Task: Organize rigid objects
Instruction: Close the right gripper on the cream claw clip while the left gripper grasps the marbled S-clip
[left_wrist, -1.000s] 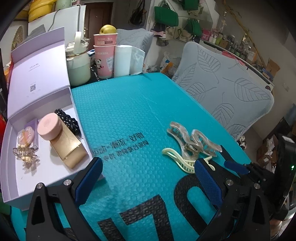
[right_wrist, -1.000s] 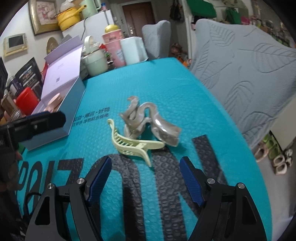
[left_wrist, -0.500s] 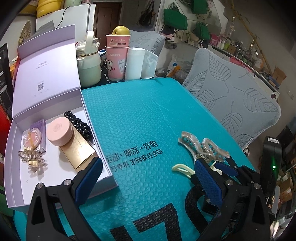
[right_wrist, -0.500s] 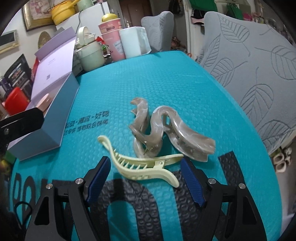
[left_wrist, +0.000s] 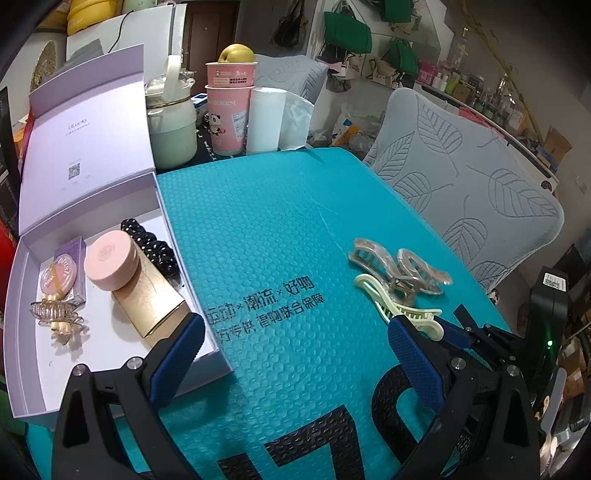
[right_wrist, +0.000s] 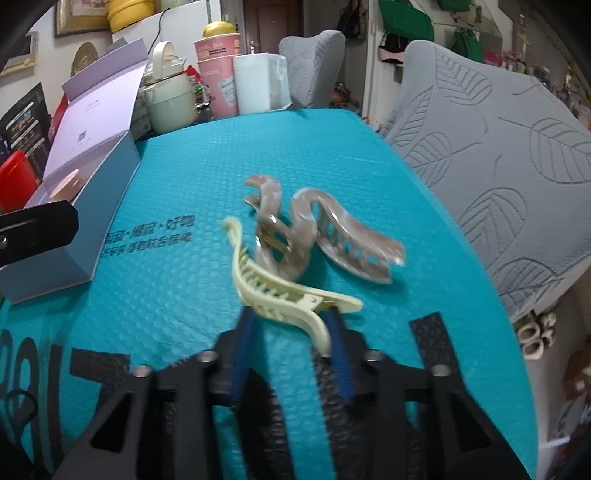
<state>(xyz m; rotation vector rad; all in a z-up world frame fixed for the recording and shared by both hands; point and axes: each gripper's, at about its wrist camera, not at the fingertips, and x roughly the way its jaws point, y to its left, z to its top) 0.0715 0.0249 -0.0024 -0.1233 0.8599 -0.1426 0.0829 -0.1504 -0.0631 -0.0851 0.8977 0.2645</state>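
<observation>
A pale yellow hair clip, long and curved with a row of teeth along its inner edge, is seen lying on the teal bubble-textured mat that covers the table. Just behind it, and touching it, a translucent grey-brown claw clip with wavy arms and a gold spring is seen.

At the left edge of the mat, an open lilac box with its lid standing up is seen. In it are held a round pink compact resting on a gold box, a black beaded hair tie, a small purple packet and a gold-toned claw clip.

The right wrist view is blurred by motion, so the yellow clip's teeth and the pads are softened. The handle end of the yellow clip is partly covered by the blue pads, and in the left wrist view the same end is hidden behind the left hand-held gripper's right finger. From the right wrist view only the rim of the pink compact can be made out over the box wall.

The jaws of the right hand-held gripper are closing, with the handle end of the yellow clip between the pads; the pads are seen pressed against its two sides. The left hand-held gripper is held wide open above the mat, with nothing between its pads; the lilac box lies just beside its left finger, and the two clips lie ahead to its right.
</observation>
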